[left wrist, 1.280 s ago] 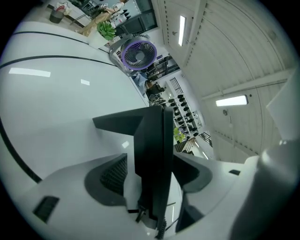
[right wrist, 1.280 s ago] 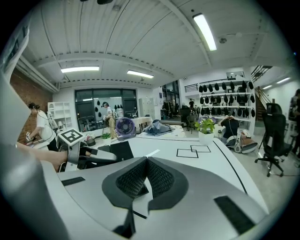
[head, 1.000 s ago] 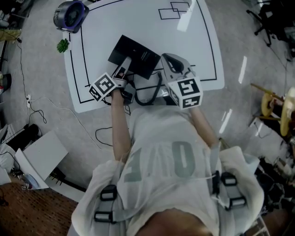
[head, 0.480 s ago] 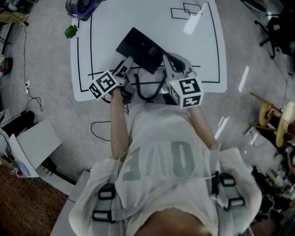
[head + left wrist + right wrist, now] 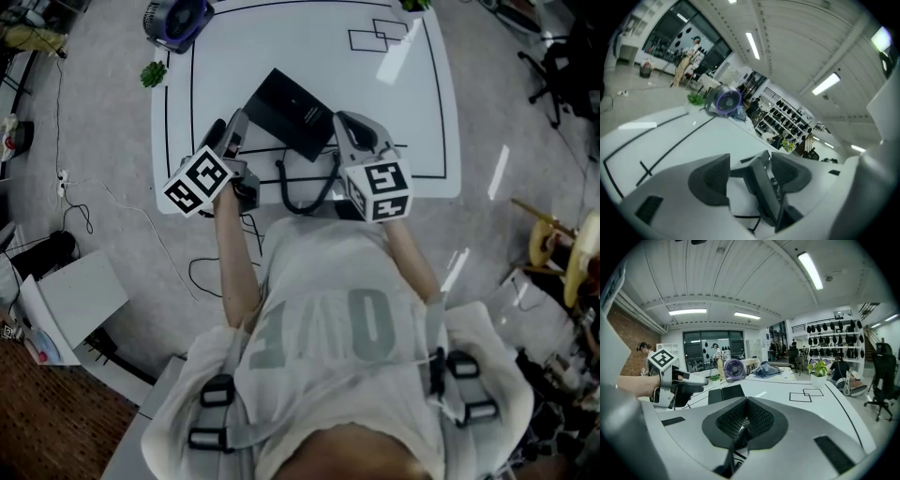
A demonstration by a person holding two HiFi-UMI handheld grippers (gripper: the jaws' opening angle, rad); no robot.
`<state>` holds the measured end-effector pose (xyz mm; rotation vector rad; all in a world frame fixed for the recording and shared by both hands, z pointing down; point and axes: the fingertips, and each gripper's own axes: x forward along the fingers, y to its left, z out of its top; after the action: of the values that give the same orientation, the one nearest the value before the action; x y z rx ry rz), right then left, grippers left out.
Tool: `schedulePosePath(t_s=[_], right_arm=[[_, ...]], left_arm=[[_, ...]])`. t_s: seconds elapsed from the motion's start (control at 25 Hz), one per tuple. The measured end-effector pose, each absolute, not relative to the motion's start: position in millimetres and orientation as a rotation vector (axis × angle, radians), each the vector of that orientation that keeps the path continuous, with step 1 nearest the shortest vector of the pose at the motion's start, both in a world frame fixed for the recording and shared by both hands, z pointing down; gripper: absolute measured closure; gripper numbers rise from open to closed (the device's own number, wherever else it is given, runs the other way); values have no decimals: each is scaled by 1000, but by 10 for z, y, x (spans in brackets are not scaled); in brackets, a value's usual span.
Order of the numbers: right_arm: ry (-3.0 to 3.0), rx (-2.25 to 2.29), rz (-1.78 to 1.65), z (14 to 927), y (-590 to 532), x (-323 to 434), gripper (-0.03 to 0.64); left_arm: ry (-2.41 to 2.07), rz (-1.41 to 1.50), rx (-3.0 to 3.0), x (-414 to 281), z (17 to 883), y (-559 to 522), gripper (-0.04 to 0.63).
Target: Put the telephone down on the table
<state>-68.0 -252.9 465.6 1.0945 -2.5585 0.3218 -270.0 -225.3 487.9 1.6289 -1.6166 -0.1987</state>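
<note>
Above the table (image 5: 412,112), left gripper (image 5: 236,127) tilts open-jawed; right gripper (image 5: 345,122) pinches a cord (image 5: 732,446).

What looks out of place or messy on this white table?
The black telephone lies askew, crossing the drawn lines of the table at an angle. Its cord droops in a loop at the near edge, and the right gripper looks shut on it. Nothing seems spilled or broken.

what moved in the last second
The left hand-held gripper drew back to the left, off the telephone's edge; its jaws stand open. The telephone stayed flat on the table, and the right hand-held gripper stayed shut on the cord.
</note>
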Motion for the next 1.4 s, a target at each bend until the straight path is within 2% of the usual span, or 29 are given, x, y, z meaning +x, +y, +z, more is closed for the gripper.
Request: schedulePosePath(t_s=[0.2, 0.4, 0.68, 0.92, 1.4], right_arm=[[-2564, 1132, 306, 4552, -2644, -628, 609], [-2569, 1171, 298, 4468, -2747, -565, 609], [-2576, 1212, 292, 4397, -2836, -498, 609], [-2563, 1269, 240, 4352, -2882, -383, 609], [-2547, 1322, 251, 4341, -2920, -204, 609]], left_arm=[[-1894, -35, 1774, -2789, 4328, -2416, 337], [-2188, 145, 1945, -2687, 3758, -2511, 428], [-2398, 214, 2025, -2423, 3476, -2525, 581], [-2435, 310, 2121, -2173, 3487, -2561, 589], [-2380, 140, 2146, -2049, 3445, -2611, 589]])
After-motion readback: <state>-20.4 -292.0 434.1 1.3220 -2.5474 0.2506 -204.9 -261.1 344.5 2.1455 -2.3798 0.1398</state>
